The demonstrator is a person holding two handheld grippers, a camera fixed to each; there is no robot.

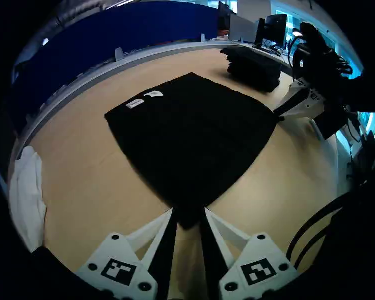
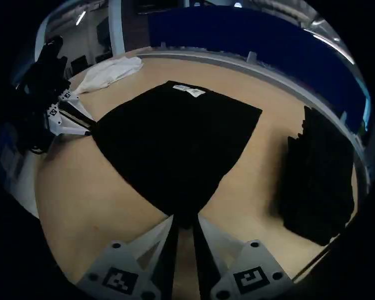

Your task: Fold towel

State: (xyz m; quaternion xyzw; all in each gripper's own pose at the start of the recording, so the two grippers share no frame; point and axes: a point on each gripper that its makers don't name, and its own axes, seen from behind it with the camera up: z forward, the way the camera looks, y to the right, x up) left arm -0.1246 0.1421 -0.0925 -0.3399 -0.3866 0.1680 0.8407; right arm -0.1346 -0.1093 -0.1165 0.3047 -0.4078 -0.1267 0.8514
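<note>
Towel [image 1: 192,135] lies flat mid-frame on the table [image 1: 82,170]; left gripper [image 1: 189,214] and right gripper [image 2: 185,219] each pinch its bottom-centre corner.

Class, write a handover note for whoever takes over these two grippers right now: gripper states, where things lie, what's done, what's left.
Left gripper: jaws shut on one corner of the black towel.
Right gripper: jaws shut on the neighbouring corner.
It lies flat on the table, labels along the opposite edge; a folded pile sits nearby.
Done: corners gripped.
Left: probably carry them to the labelled edge.
</note>
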